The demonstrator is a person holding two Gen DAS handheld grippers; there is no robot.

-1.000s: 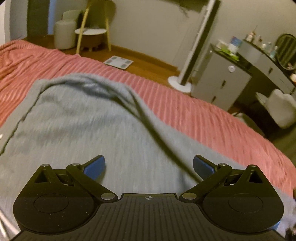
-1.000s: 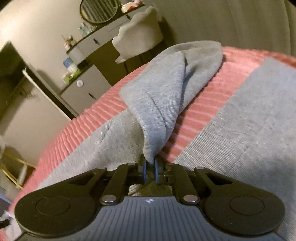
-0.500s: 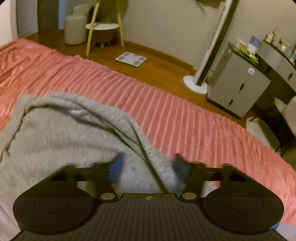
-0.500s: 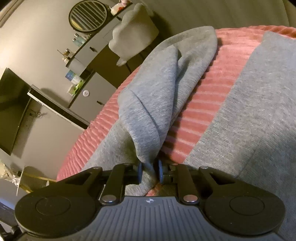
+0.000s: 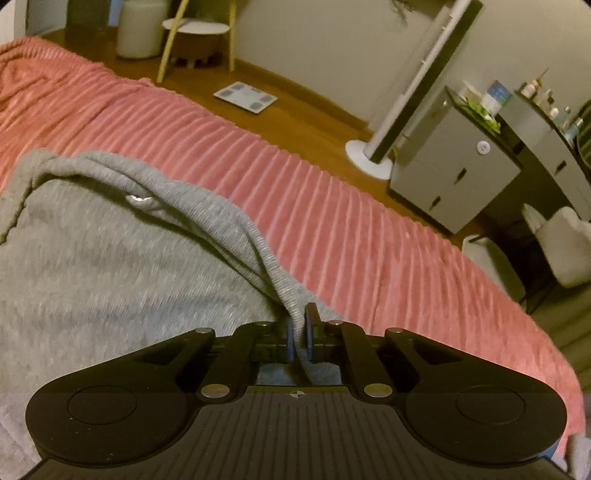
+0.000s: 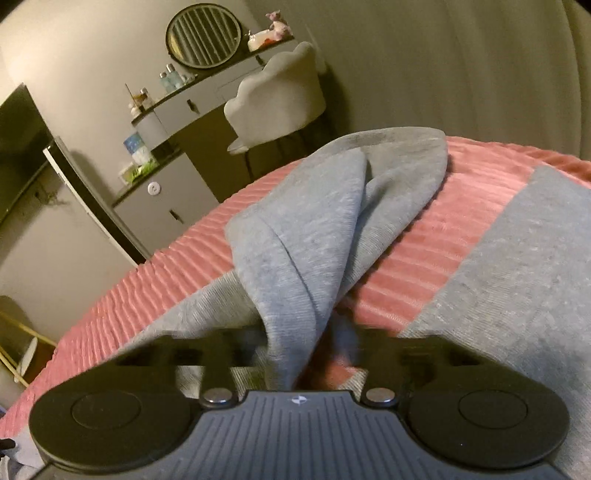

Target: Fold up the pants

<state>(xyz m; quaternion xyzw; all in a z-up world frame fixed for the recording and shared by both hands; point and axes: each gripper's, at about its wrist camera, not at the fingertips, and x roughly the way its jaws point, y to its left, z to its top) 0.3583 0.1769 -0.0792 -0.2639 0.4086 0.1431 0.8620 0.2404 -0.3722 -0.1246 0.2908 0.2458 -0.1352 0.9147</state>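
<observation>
Fingers of your left hand-held gripper (image 5: 298, 325), spread wide a second ago, now pinch the waistband edge of the gray sweatpants (image 5: 110, 266) on the pink bed (image 5: 332, 221). Your right hand-held gripper (image 6: 306, 354) blurs mid-motion around a lifted fold just ahead; its grip cannot be read.

One pair of grey pants (image 5: 110, 280), one pink ribbed bedspread (image 5: 332, 221). Two grippers: left gripper (image 5: 299, 332), right gripper (image 6: 295, 354), two fingers each. On the floor, one bathroom scale (image 5: 245, 97), one tower fan (image 5: 410, 92), one round stool (image 5: 138, 27), one small side table (image 5: 195, 35). One grey cabinet (image 5: 454, 173), one round mirror (image 6: 203, 35), one padded chair (image 6: 277, 96). Bottles by the mirror too small to count.
</observation>
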